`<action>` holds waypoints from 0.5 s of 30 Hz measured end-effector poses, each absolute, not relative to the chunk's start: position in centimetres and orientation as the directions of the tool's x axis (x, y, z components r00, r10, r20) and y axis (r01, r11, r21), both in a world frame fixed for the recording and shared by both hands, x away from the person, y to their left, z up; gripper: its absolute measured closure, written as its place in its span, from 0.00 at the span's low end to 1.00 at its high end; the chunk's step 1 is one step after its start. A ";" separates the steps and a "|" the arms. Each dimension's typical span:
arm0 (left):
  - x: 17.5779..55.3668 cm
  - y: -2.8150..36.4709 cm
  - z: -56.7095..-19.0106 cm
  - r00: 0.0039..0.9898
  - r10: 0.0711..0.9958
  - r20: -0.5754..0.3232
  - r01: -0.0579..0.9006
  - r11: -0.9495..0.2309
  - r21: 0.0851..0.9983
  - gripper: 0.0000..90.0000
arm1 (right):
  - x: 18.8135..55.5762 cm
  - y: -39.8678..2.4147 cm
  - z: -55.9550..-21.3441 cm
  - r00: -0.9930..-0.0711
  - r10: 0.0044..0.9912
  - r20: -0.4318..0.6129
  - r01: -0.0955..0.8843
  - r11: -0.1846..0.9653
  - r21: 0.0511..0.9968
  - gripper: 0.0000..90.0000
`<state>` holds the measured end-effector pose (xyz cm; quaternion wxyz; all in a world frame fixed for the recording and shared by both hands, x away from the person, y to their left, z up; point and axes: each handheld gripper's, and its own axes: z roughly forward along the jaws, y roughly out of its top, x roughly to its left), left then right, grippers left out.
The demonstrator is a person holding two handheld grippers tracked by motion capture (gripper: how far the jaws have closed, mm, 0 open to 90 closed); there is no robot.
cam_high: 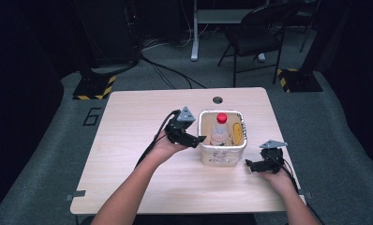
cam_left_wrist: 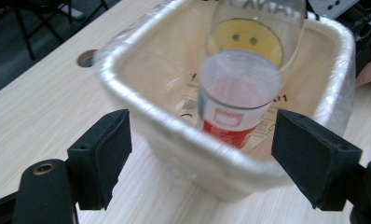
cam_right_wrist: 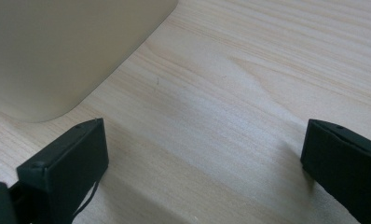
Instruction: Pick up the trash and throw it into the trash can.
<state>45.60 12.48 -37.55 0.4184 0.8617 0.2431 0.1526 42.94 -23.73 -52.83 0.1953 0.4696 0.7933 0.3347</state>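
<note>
High view: the bottle (cam_high: 220, 128) with the red cap (cam_high: 221, 118) is standing upright inside the white tub (cam_high: 204, 154), which is sitting on the surface (cam_high: 128, 140) right of centre; a yellow round item (cam_high: 237, 131) is lying in the tub beside the bottle, on its right. The left tongs (cam_high: 199, 139) are hovering just beside the tub's left wall, tips pointing right toward the bottle; the right tongs (cam_high: 248, 164) are resting low near the tub's front right corner, pointing left. Judgement: the left tongs are the nearer to the bottle, and the bottle's long axis is running vertical, so a reach would have to clear the rim first. Left gripper view: the left tongs (cam_left_wrist: 200, 158) are standing spread wide, holding nothing; the tub rim (cam_left_wrist: 141, 107) is lying between them and the bottle (cam_left_wrist: 242, 88), which is sitting straight ahead and slightly right, with a yellow smiley face (cam_left_wrist: 244, 39) showing behind it through the clear plastic. Right gripper view: the right tongs (cam_right_wrist: 204, 163) are also spread wide and empty, hanging over bare surface (cam_right_wrist: 230, 93), with the tub wall (cam_right_wrist: 58, 46) ahead at upper left.
</note>
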 end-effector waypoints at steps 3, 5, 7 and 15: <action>45.7 14.0 -37.6 0.818 0.572 0.058 0.307 -0.520 0.797 0.23 | 42.9 -23.7 -52.8 -0.482 0.876 0.004 0.614 0.335 0.715 0.00; 45.8 15.0 -37.8 0.808 0.586 0.059 0.316 -0.515 0.797 0.23 | 42.9 -23.7 -52.8 -0.482 0.876 0.005 0.615 0.334 0.714 0.00; 45.8 16.0 -38.0 0.796 0.602 0.059 0.327 -0.510 0.796 0.23 | 42.9 -23.7 -52.8 -0.482 0.876 0.005 0.615 0.335 0.714 0.00; 45.6 19.7 -39.4 0.756 0.654 0.040 0.377 -0.483 0.790 0.24 | 42.9 -23.7 -52.8 -0.483 0.875 0.003 0.613 0.336 0.715 0.00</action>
